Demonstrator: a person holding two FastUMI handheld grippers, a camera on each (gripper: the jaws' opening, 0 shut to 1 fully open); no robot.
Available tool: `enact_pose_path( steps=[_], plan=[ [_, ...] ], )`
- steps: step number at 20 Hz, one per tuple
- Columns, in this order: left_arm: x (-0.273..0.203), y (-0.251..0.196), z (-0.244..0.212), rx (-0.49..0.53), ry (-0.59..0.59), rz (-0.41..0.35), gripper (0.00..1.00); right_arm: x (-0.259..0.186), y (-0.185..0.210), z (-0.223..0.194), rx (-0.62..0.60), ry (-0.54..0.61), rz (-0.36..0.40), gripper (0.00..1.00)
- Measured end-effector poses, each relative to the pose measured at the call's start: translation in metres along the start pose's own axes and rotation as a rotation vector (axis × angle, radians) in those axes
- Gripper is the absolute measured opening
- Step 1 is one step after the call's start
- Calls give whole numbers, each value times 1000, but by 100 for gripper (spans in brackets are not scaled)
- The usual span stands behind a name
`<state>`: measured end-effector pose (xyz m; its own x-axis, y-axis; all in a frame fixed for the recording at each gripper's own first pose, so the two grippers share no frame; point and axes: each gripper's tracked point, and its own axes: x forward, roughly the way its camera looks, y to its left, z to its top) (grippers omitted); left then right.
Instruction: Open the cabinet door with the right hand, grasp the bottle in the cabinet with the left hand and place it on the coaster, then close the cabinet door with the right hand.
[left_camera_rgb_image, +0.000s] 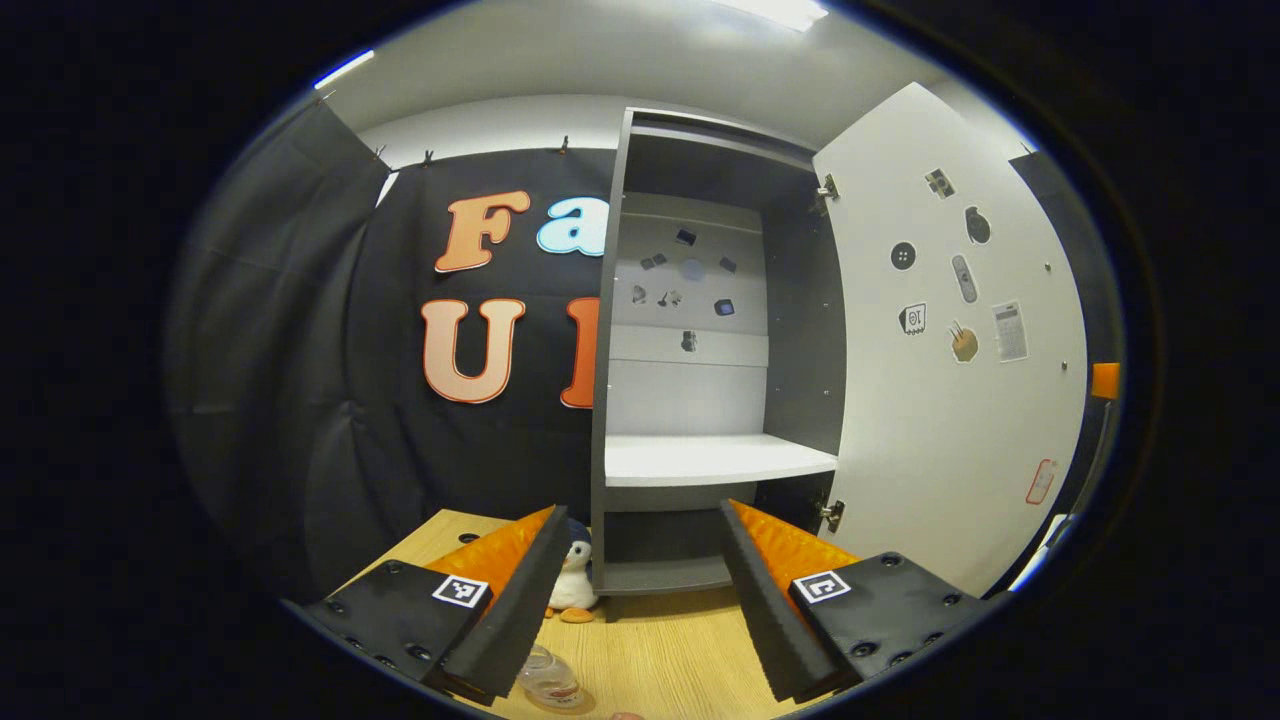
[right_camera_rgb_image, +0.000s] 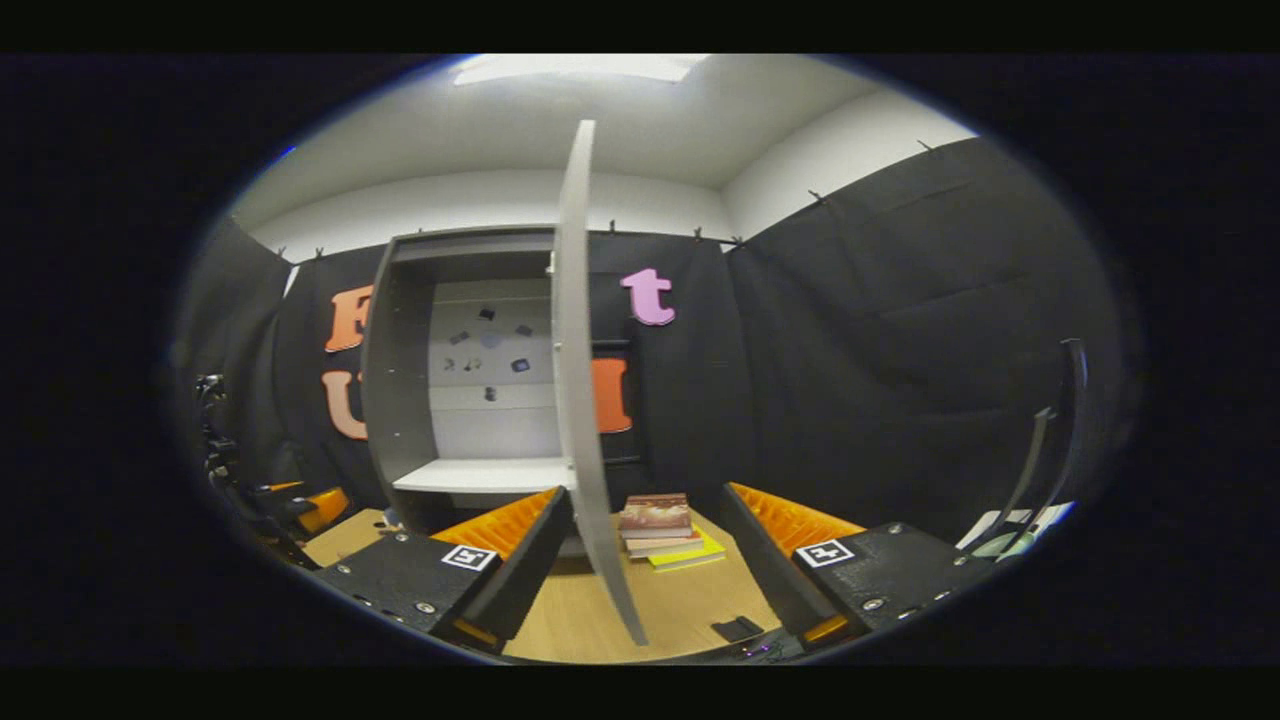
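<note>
Left gripper (left_camera_rgb_image: 640, 600) held level above the wooden bench (left_camera_rgb_image: 680, 650), aimed straight into the cabinet (left_camera_rgb_image: 700, 400). Jaws released, wide apart, nothing between them. Right gripper (right_camera_rgb_image: 640, 575) also level, pointing at the thin edge of the cabinet door (right_camera_rgb_image: 578, 400); the door edge runs down between its two spread fingers, touching neither as far as can be seen. Jaws released, gripping nothing.

One cabinet, standing on the bench toward its far edge. One door, swung fully open to the right in the left gripper view (left_camera_rgb_image: 940, 350), hung on two hinges, upper (left_camera_rgb_image: 826, 190) and lower (left_camera_rgb_image: 830, 512). Inside: one white shelf (left_camera_rgb_image: 715, 460), bare on top. Small stickers on the back panel and on the inner face of the door.

One bottle (left_camera_rgb_image: 548, 682), clear, lying low at the near edge of the bench just beside the left gripper's left finger; outside the cabinet. Only part of it shows at the bottom of the view, so whether it rests on a coaster cannot be told.

One penguin toy (left_camera_rgb_image: 573, 580) on the bench at the cabinet's left foot, just beside its side wall.

One stack of books (right_camera_rgb_image: 662, 525) on the bench right of the door in the right gripper view; roughly four volumes, the count uncertain at this size. One small dark flat object (right_camera_rgb_image: 737, 629) at the near bench edge
</note>
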<state>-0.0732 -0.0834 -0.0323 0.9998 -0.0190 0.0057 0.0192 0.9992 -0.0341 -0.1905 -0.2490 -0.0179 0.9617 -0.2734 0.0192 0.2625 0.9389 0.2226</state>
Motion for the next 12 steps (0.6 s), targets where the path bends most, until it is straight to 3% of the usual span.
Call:
enact_pose_path(
  steps=[3,6,12],
  plan=[
    [-8,2,10,18,-18,15,95,17,-19,2,25,13,5,93],
    [-15,3,17,21,-21,24,95,23,-11,5,37,19,81,94],
    [-26,11,25,45,-31,44,95,26,6,9,-76,10,150,92]
  ],
)
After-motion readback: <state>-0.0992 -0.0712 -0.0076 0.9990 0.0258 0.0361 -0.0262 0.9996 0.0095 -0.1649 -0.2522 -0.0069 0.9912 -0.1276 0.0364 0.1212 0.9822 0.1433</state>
